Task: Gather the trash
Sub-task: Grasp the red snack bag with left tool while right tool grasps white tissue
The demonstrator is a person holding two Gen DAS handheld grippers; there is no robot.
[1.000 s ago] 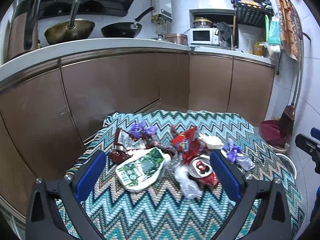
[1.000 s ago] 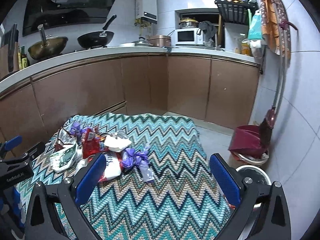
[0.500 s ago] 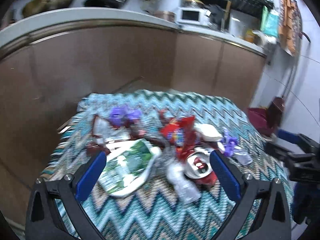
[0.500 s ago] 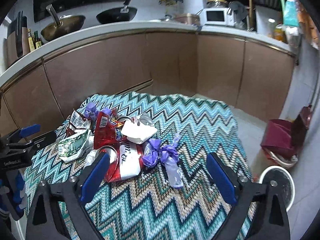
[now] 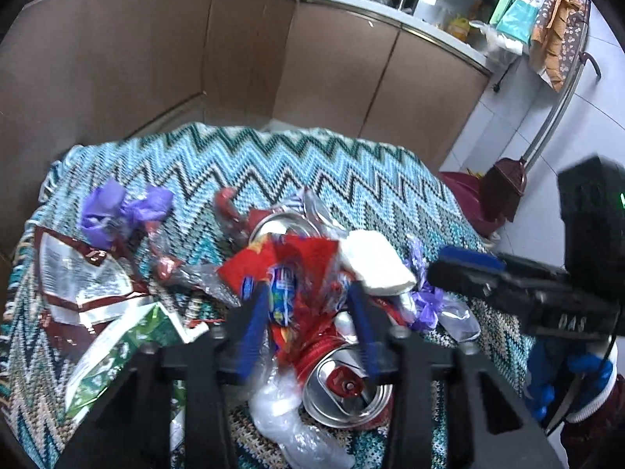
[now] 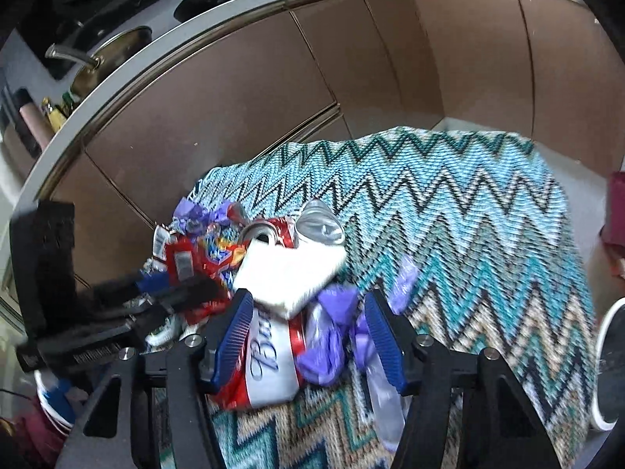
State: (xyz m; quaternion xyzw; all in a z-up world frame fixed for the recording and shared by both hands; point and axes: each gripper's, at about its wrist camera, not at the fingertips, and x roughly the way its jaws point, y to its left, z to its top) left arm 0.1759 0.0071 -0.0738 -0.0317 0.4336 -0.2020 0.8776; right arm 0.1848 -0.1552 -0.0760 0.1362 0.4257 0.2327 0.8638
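- Far left, left wrist view: the green-and-white packet (image 5: 129,344) and the torn maroon foil wrapper (image 5: 78,277) lie flat on the zigzag-cloth surface (image 5: 312,164), outside my reach for now.
- Left hand-held gripper (image 5: 308,332): a second ago I held it wide apart, well back from the heap; now its fingers have narrowed and straddle the red snack wrapper (image 5: 297,273), partly closed but not yet clamped. I judge a grasp is beginning.
- Just below it, the crushed red can (image 5: 343,387) lies end-on, touching clear plastic film (image 5: 289,422).
- Centre: the white tissue wad (image 6: 289,269) rests on top of the pile.
- Right hand-held gripper (image 6: 308,340): it too has come in from far off and narrowed; its fingers bracket the lettered can (image 6: 269,359) and the purple wrapper (image 6: 332,332), still apart.
- Consequence: both tools now crowd one heap, nearly touching, so collecting can start, though I risk snagging neighbouring pieces.
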